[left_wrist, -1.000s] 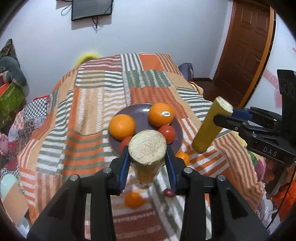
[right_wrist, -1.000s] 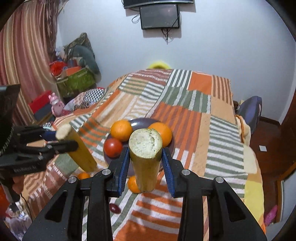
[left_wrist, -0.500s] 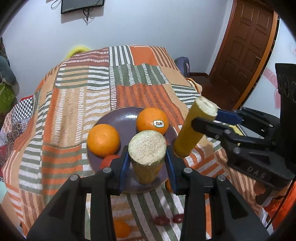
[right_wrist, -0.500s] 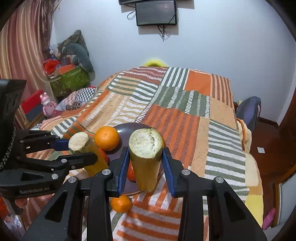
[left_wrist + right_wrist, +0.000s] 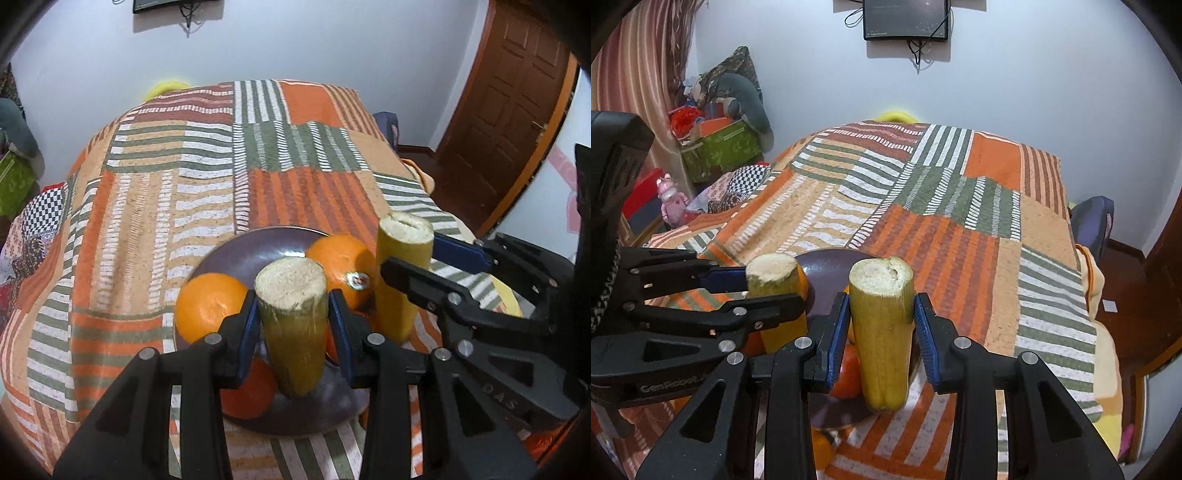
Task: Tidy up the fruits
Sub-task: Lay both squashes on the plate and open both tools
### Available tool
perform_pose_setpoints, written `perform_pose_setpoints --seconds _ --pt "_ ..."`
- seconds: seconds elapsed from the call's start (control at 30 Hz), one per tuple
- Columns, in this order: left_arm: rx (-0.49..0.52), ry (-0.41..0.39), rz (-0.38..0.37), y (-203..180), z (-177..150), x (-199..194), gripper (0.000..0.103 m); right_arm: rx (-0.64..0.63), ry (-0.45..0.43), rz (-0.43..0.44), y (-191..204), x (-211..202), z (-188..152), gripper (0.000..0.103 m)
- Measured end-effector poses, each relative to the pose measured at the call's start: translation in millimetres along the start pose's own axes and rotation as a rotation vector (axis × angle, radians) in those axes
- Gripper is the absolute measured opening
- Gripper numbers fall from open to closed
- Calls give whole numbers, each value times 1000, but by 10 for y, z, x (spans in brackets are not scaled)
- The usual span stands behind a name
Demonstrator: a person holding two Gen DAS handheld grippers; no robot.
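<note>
Both tools have closed in over the dark round plate [image 5: 258,243] at lower centre. Left tool [image 5: 293,325] and right tool [image 5: 881,325] each clench a stiff, light yellow cut stalk [image 5: 291,332] mid-length; grip appears sound.

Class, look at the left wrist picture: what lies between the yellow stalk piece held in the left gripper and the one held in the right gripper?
In the left wrist view, a stickered orange on the dark plate shows between the left gripper's piece and the right gripper's piece.
</note>
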State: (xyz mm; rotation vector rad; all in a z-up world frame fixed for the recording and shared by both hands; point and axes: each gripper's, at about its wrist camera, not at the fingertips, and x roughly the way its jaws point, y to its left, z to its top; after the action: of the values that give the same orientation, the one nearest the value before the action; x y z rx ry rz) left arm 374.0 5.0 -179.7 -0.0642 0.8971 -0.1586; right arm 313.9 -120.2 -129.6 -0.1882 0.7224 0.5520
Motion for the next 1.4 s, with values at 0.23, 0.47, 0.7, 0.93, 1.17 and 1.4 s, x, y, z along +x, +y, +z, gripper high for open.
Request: perform_pose_setpoints --seconds 0.23,0.47,0.7,0.93,1.17,1.4 --pt "42 6 58 -4 -15 50 41 26 31 46 -36 99 -14 34" --pt "52 14 63 27 -144 -61 41 19 75 56 -38 98 -164 35" --pt "51 11 82 127 -344 -256 41 -2 64 51 8 28 -194 23" --pt "50 28 98 219 -517 -339 41 -43 61 63 166 31 -142 22" --pt "48 16 99 266 -608 -512 41 -27 75 57 179 -40 -170 30" --pt "37 5 97 290 -763 -755 42 -14 58 70 191 -332 -255 35"
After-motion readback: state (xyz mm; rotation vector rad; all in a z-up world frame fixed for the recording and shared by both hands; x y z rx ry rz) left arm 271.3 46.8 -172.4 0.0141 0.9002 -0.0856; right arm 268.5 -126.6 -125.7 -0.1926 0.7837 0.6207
